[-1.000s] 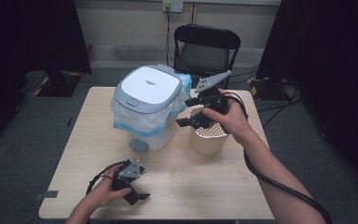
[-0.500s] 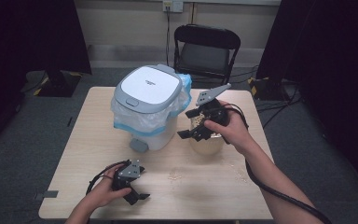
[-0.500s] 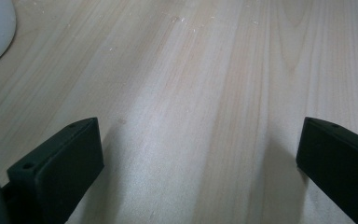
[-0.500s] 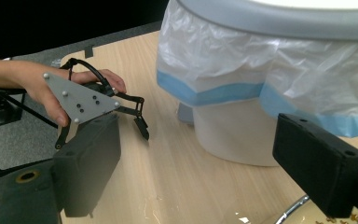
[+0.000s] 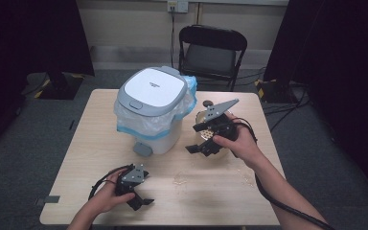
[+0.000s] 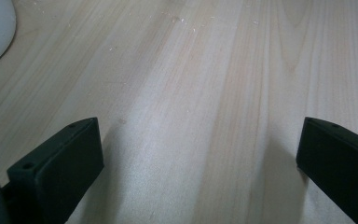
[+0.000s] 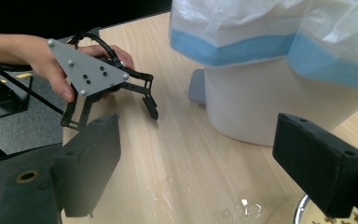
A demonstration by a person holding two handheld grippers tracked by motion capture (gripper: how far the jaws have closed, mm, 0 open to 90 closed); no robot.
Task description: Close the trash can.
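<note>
Now the light wooden counter (image 5: 211,201) carries the white pedal bin with blue-edged plastic liner (image 5: 152,111), lid closed, unmoved. Beside it, the right gripper (image 5: 202,149) has dropped lower and nearer the person than a second ago, released, jaws apart above the crumb-filled metal bowl (image 7: 313,213). The left gripper (image 5: 143,203), unchanged, rests spread on the counter. Judgement: the bowl was just set down.

Pale wooden table (image 5: 86,143) on grey carpeted floor (image 5: 33,129). Behind, black folding chair (image 5: 212,53) against cream wall (image 5: 134,19) with power outlet (image 5: 177,5) and hanging cord. Dark curtains (image 5: 24,38) both sides. Even overhead light, soft shadows.
</note>
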